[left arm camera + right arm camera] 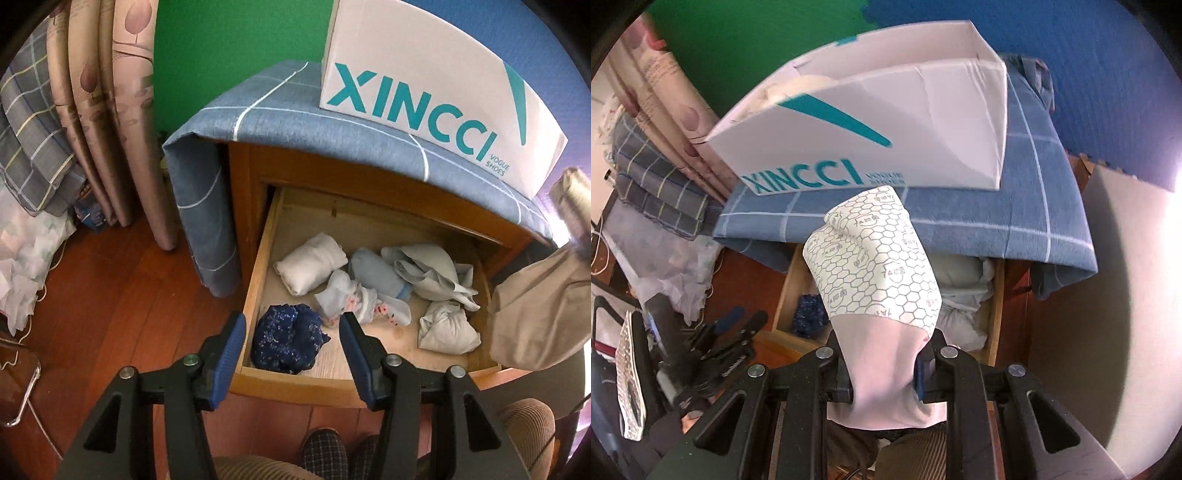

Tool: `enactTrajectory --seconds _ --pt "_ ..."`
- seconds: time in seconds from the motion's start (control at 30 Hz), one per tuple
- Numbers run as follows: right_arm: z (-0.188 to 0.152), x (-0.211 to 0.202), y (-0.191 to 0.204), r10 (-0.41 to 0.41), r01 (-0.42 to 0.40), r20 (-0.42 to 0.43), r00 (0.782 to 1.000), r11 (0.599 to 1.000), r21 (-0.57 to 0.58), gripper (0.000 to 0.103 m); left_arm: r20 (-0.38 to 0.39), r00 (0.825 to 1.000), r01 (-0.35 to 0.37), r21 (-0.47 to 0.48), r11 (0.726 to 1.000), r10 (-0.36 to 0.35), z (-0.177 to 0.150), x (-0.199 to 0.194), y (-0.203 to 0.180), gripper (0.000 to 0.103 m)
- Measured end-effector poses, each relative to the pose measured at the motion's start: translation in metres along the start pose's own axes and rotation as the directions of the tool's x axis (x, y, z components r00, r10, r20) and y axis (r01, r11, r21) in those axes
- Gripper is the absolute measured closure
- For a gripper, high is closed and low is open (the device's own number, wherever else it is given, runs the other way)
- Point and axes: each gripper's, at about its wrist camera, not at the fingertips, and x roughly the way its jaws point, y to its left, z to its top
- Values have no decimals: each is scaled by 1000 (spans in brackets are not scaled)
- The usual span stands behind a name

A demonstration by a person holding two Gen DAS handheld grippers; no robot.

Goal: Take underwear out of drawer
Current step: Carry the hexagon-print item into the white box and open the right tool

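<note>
The cabinet, draped with a blue checked cloth, is the landmark. On top of it stands a white shoebox, open upward. Below its top the drawer is pulled out, with several rolled pieces still inside: a white roll at the back left, pale blue pieces to the right, a navy bundle at the front left.

The right gripper is clamped on a rolled pair of underwear with a honeycomb-print band, held above the drawer and just before the shoebox. This looks like the carry step; next it likely needs lifting over the box rim and letting go.

The left gripper hangs with jaws apart and empty above the navy bundle, probably the next pick.
</note>
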Motion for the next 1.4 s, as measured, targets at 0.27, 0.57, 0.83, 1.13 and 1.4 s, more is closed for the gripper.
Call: enactTrajectory --seconds 0.27,0.57,0.83,1.13,1.4 --pt "26 -45 17 20 -18 55 998 999 -27 83 11 999 -32 33 999 32 -3 1 -7 49" --pt "106 -125 52 27 -12 206 978 997 -78 84 10 1000 -27 19 999 27 -4 2 -4 49" --pt "185 -176 78 -38 78 382 923 993 -89 84 3 1000 -22 15 1000 22 -3 3 -3 49" --pt "230 -115 63 -168 183 325 931 983 -15 84 -25 999 -32 32 999 33 -3 10 -5 49" --pt "220 -27 30 -245 246 171 955 969 14 84 -42 999 -26 36 999 27 -4 14 -7 49"
